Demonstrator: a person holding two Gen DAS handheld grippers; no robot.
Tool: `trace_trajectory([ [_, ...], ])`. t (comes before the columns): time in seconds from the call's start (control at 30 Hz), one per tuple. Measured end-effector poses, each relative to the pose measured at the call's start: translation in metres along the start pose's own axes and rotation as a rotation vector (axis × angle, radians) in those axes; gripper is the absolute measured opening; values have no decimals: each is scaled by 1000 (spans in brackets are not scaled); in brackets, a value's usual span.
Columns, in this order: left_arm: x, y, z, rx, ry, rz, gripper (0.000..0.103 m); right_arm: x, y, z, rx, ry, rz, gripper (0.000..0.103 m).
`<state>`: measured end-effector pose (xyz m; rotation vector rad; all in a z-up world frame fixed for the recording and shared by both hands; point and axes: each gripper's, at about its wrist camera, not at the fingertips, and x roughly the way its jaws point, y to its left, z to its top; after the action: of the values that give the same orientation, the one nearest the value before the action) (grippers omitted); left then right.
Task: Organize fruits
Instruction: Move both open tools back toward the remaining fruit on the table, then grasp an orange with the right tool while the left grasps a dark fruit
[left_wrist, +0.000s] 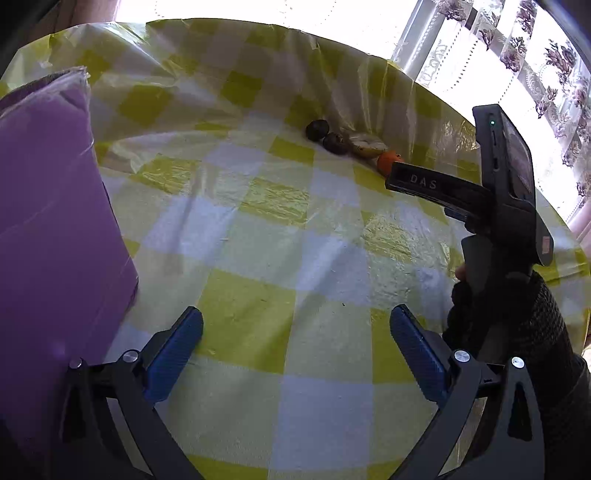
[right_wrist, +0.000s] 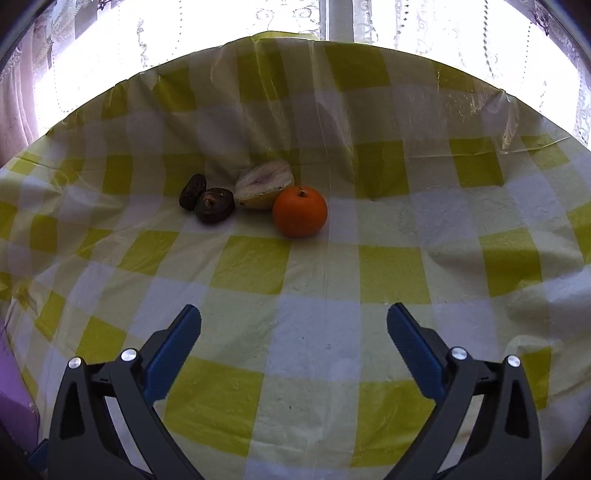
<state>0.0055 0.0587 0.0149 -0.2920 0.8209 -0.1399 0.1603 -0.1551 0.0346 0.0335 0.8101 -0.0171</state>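
- Both tongs, left (left_wrist: 295, 325) and right (right_wrist: 293, 321), gape with nothing between them, above my checked counter (right_wrist: 295, 332).
- Orange (right_wrist: 300, 211), halved fruit (right_wrist: 264, 184), two dark fruits (right_wrist: 214, 205) cluster at the far edge.
- Purple box (left_wrist: 48, 221) at left.

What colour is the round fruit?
Orange; the right wrist view shows it best.

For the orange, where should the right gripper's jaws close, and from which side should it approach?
Grip the orange across its widest middle, coming straight in from the near side with the open right gripper. It is round, with its stem end up; the cut fruit crowds its back left.
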Motion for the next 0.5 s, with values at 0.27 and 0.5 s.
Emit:
trace_trajectory([
  [0.27, -2, -1, 0, 2, -4, -13, 98, 51, 0, 48, -10, 34, -15, 96],
  [0.5, -4, -4, 0, 15, -16, -15, 98, 78, 2, 67, -13, 96, 8, 57],
])
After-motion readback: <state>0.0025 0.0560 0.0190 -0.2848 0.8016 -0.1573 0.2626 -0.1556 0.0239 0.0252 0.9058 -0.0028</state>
